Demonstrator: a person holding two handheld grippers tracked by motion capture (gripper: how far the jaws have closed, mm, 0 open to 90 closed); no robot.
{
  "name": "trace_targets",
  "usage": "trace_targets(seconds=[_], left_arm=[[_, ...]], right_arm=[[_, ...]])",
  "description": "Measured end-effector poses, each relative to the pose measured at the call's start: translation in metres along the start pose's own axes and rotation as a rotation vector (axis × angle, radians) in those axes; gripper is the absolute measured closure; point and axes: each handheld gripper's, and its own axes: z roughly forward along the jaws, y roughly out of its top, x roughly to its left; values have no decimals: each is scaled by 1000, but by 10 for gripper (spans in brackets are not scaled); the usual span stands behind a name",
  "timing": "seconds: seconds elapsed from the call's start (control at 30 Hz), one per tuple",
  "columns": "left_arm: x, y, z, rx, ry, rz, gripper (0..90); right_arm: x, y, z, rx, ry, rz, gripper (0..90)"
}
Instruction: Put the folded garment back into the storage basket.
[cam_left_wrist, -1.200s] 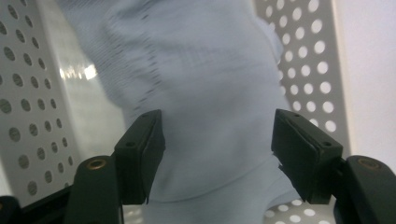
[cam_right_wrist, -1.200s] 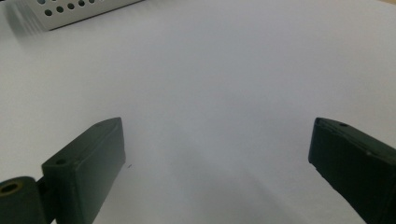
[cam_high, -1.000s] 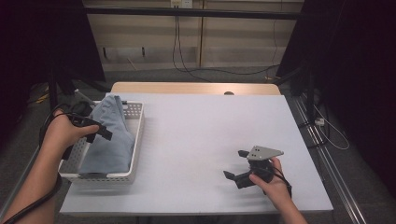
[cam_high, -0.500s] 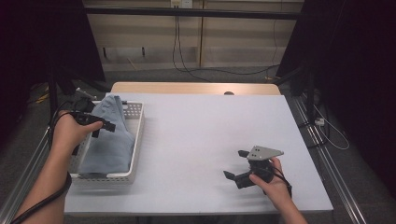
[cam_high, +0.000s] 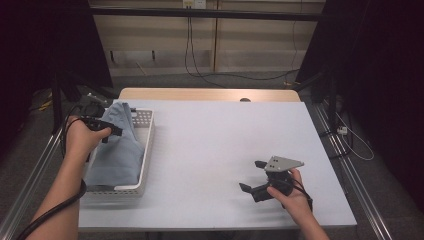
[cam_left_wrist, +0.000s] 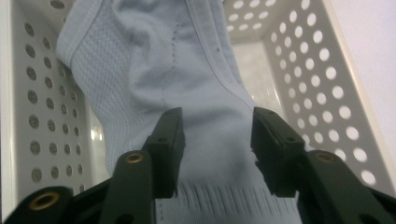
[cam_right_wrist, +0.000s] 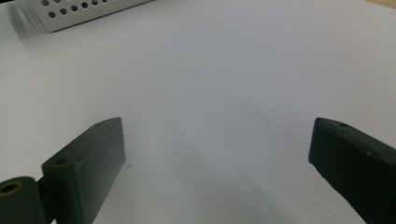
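A pale blue knitted garment (cam_high: 117, 150) lies heaped in a white perforated basket (cam_high: 146, 165) at the table's left side. My left gripper (cam_high: 107, 131) is over the garment's upper part, held from the left. In the left gripper view the garment (cam_left_wrist: 187, 70) lies between and behind the jaws of this gripper (cam_left_wrist: 217, 116). The jaws have just been closing and still stand apart, the cloth not pinched. My right gripper (cam_high: 250, 175) rests on the white table (cam_high: 215, 135) at the near right, open, with nothing between its jaws (cam_right_wrist: 217, 135).
The basket's holed walls (cam_left_wrist: 327, 70) rise on both sides of the garment. In the right gripper view its corner (cam_right_wrist: 79, 11) appears far off. Cables trail on the floor beyond the table, and metal rails run along both sides.
My left hand has shifted slightly up the garment toward the basket's far end. Its jaws look narrower. The right hand and its gripper have stayed put.
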Motion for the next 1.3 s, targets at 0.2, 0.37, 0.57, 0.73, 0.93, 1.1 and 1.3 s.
trace_targets(seconds=[0.2, 0.37, 0.57, 0.73, 0.93, 1.1, 1.3], left_arm=[[-1, 9, 5, -23, 24, 6, 687], [-5, 16, 11, -26, 32, 14, 760], [-5, 23, 16, -35, 42, 13, 826], [-4, 25, 24, -53, 45, -2, 863], [-4, 26, 31, -80, 46, -18, 900], [-5, 28, 35, -98, 55, -13, 884], [-6, 26, 45, -97, 57, -10, 882]], right_arm=[[-2, 0, -2, -8, -3, 4, 35], [-3, 0, -2, -9, -6, 10, 34], [-3, 1, -3, -10, -6, 9, 34], [-4, 0, -3, -10, -5, 12, 33], [-4, 0, -3, -11, -6, 12, 34], [-4, 0, -2, -11, -5, 12, 34], [-4, 0, -2, -11, -4, 12, 33]])
